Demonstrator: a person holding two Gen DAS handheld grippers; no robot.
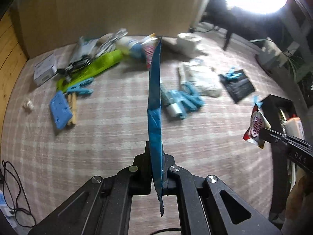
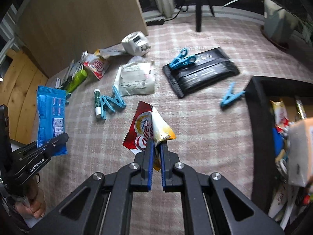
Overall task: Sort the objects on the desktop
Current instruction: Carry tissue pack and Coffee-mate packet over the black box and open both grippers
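Left wrist view: the left gripper [image 1: 156, 168] was clamped on a blue packet [image 1: 155, 105], held edge-on above the checked cloth of the bench [image 1: 117, 137]. At the right, the right gripper [image 1: 263, 134] pinched a red coffee sachet [image 1: 254, 125] beside a black box [image 1: 273, 105].

Right wrist view: the right gripper [image 2: 156, 146] was clamped on the coffee sachet [image 2: 142, 129] above the bench [image 2: 205, 137]; the blue packet [image 2: 50, 115] hung at the left in the left gripper [image 2: 58, 140].

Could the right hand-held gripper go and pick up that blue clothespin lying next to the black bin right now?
Probably not yet. The blue clothespin lies bare on the cloth with nothing over it, but the right hand-held gripper is shut on a red coffee sachet. It would likely have to drop that first.
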